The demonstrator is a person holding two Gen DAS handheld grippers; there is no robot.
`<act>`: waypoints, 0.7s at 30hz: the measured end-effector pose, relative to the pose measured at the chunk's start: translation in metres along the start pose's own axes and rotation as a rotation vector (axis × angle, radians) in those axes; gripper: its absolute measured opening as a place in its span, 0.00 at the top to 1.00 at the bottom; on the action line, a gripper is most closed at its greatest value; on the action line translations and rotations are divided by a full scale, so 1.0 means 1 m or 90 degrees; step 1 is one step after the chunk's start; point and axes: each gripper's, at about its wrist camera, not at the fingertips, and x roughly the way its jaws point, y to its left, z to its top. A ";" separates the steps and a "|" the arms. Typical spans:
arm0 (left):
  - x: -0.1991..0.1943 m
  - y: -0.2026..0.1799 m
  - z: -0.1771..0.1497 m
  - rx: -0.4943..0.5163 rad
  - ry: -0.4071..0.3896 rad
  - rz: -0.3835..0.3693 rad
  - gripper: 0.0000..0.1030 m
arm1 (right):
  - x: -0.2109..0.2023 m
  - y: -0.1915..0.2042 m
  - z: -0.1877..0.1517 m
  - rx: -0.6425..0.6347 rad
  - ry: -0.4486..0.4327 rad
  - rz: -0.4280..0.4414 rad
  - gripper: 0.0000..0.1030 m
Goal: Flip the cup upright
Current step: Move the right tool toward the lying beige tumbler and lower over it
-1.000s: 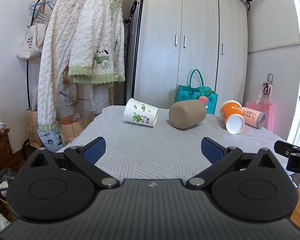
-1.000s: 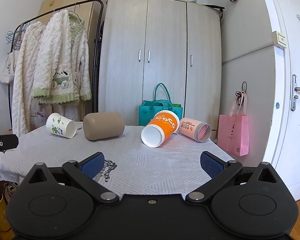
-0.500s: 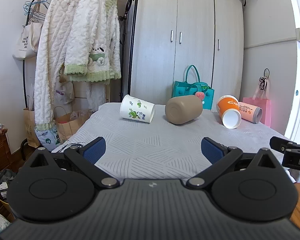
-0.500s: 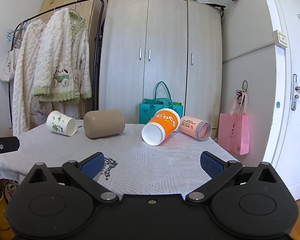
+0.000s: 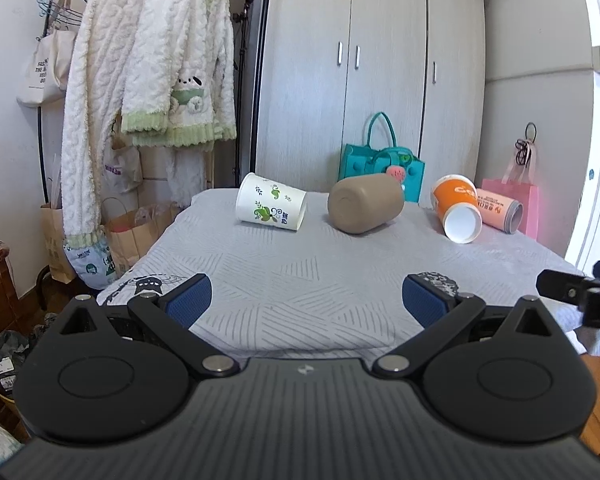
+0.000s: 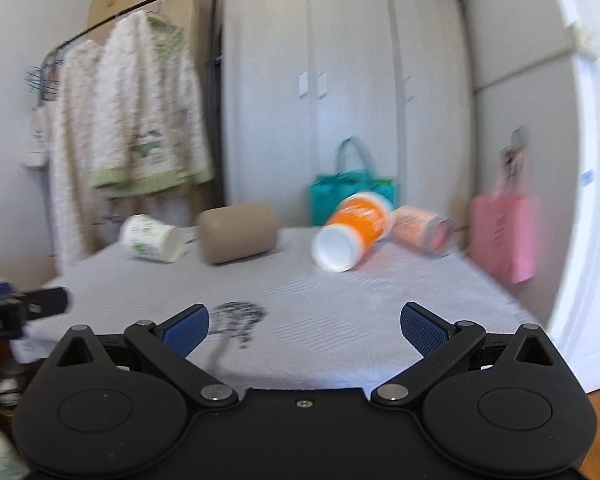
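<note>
four toppled cups (image 5: pixel 365 208) on one table (image 5: pixel 300 280), both grippers' fingers (image 5: pixel 424 304) (image 6: pixel 422 328) wide, empty

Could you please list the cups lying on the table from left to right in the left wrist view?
white cup with green print → tan cup → orange cup → pink cup

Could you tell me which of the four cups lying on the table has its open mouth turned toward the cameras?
The orange cup, second from the right: its white interior faces the cameras, whereas the tan cup shows its closed base.
</note>
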 end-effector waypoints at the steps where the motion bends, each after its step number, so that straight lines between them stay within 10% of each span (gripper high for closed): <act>1: 0.001 0.001 0.004 0.003 0.005 -0.001 0.00 | 0.001 -0.002 0.004 0.006 0.014 0.021 0.00; 12: 0.040 0.028 0.049 0.027 0.114 -0.029 0.00 | 0.018 -0.010 0.075 -0.060 0.153 0.167 0.00; 21: 0.075 0.043 0.098 0.057 0.137 -0.069 0.00 | 0.074 -0.012 0.112 0.052 0.297 0.297 0.00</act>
